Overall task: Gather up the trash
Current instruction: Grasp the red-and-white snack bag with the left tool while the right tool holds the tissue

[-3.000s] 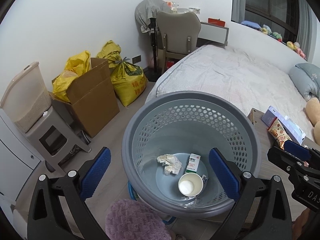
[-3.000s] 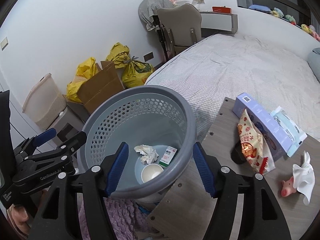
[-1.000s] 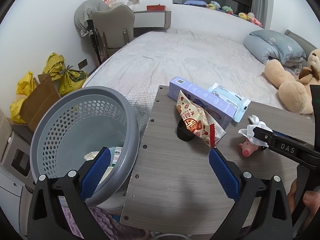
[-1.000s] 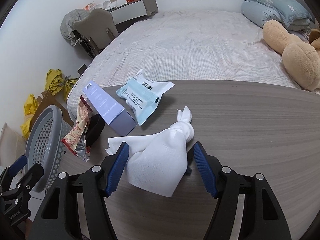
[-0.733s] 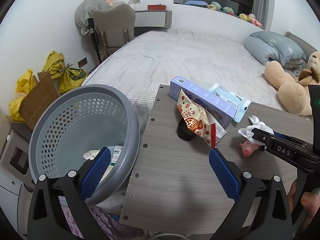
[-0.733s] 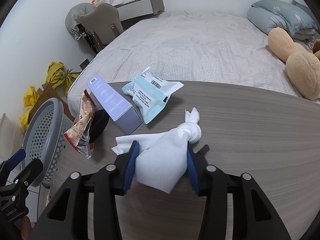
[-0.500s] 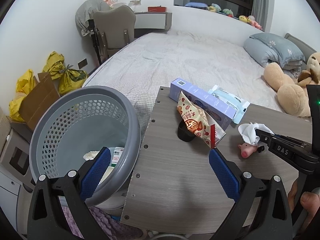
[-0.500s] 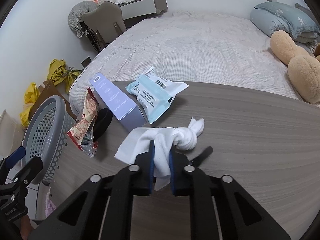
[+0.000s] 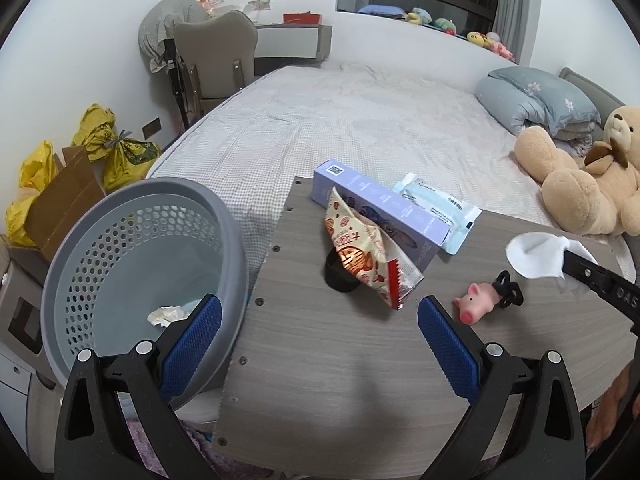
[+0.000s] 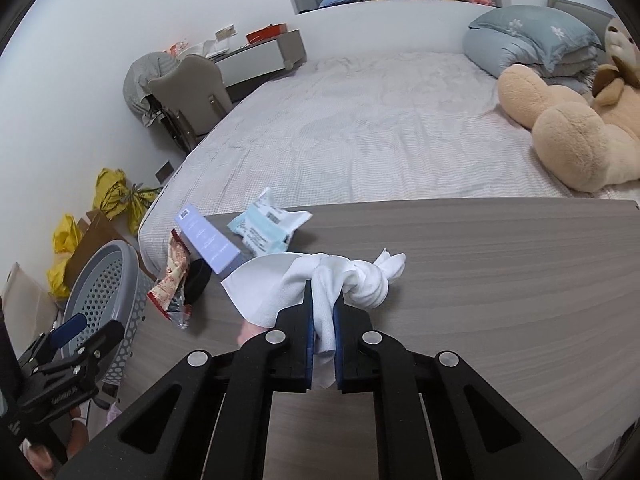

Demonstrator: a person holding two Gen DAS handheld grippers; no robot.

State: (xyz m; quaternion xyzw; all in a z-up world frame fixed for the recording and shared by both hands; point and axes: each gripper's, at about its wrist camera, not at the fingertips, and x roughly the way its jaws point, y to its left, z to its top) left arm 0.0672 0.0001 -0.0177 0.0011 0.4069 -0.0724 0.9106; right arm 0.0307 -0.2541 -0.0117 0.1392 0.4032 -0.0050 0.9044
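right wrist view: right gripper [image 10: 322,314] clenched on knotted white cloth [image 10: 340,280] above grey wooden table [image 10: 500,272]; left gripper [image 9: 318,336] spread wide, empty.

right gripper [image 10: 322,312] fingers clamped together, angled downward; left gripper [image 9: 316,336] fingers spread wide, seemingly empty.

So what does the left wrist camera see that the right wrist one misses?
Only the left wrist view shows the pink pig toy whole, the black hair tie beside it and crumpled paper inside the basket. Only the right wrist view shows the right claw shut on the knotted white cloth. Both show the grey basket, snack bag and purple box.
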